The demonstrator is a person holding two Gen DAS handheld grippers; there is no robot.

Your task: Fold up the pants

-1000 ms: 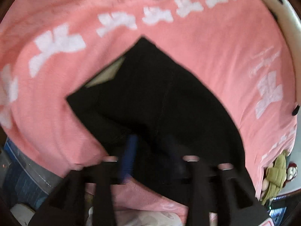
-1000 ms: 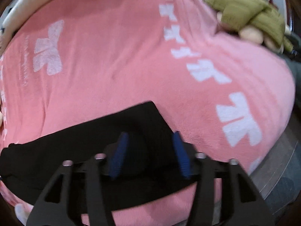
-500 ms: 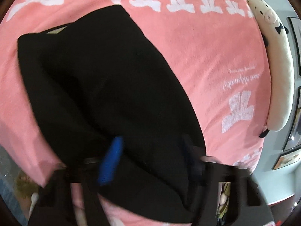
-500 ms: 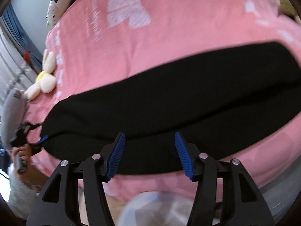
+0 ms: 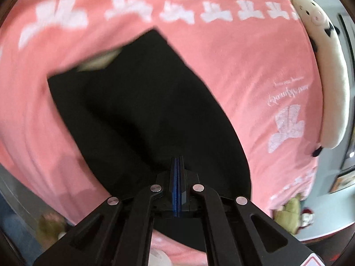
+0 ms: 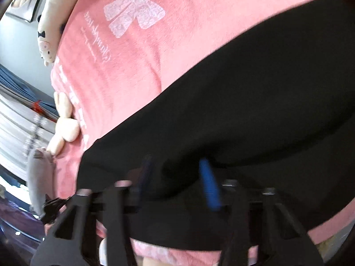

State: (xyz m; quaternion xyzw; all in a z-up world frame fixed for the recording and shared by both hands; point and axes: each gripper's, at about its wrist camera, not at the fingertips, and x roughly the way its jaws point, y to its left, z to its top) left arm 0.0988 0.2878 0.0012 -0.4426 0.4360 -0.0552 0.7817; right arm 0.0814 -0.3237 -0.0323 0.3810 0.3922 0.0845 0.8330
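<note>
The pants [image 5: 144, 110], black, matte and limp (already doubled lengthwise, it seems), are spread across the middle of the plush pink blanket [image 5: 255, 66]. A grasp for the next fold is judged under way. The left gripper [image 5: 177, 161] has just been closed, its tongs pinched on the cloth. The right gripper [image 6: 176, 170] has just been closing, yet its tongs are seen apart, with cloth between. A firm pinch, then a lift together, is called for.

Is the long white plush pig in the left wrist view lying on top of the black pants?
No. The plush pig lies along the far edge of the pink blanket, well apart from the black pants.
</note>
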